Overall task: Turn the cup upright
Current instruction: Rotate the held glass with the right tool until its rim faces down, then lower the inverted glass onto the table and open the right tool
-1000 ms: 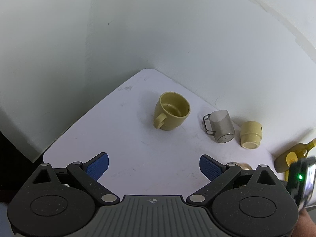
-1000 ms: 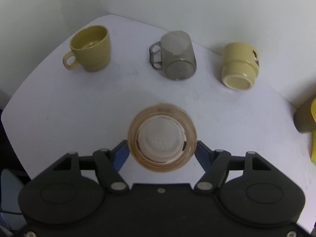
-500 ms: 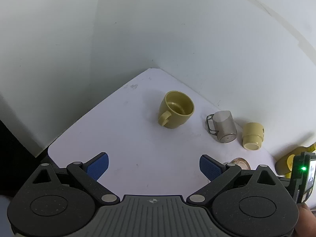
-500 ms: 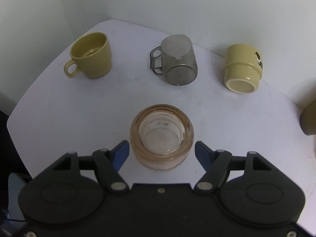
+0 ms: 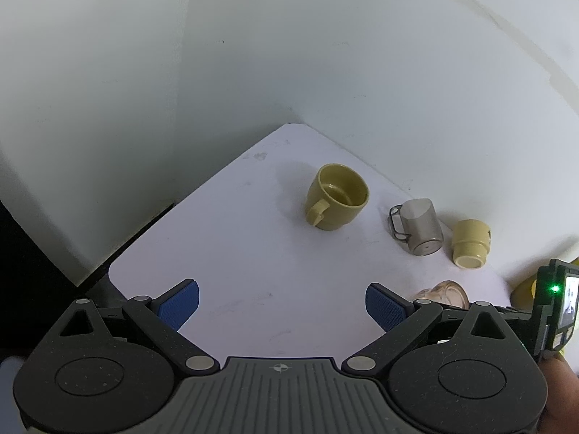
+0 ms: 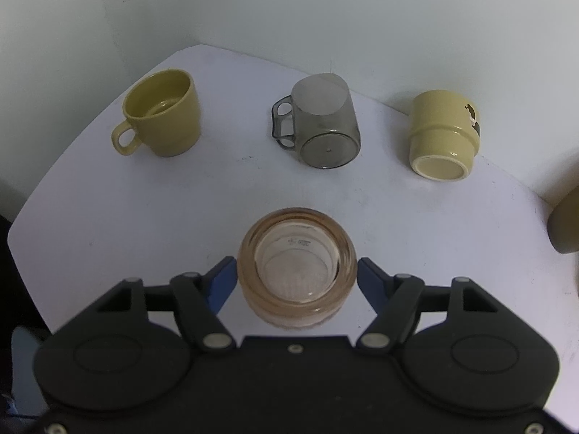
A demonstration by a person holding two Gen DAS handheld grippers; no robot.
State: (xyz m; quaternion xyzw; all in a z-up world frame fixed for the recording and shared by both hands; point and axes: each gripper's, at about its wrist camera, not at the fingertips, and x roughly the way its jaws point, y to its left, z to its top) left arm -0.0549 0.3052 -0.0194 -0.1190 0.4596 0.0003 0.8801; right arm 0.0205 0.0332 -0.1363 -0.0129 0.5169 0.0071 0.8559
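Note:
An amber glass cup [image 6: 297, 266] lies on its side between the blue fingers of my right gripper [image 6: 295, 276], its base toward the camera. The pads close against its sides, so the gripper is shut on it. The cup's edge also shows in the left wrist view [image 5: 443, 291]. My left gripper [image 5: 282, 305] is open and empty, held above the near part of the white table [image 5: 253, 253]. An olive mug [image 6: 163, 123] stands upright at the left.
A smoky clear mug [image 6: 318, 126] and a pale yellow cup [image 6: 443, 135] lie on their sides near the back wall. A yellow-olive object [image 6: 566, 224] sits at the right edge. The table's front-left edge [image 6: 21, 217] drops to dark floor.
My right gripper has closed in around the amber cup, which now sits deeper between the fingers. My left gripper has pulled back and up, so the cups look smaller.

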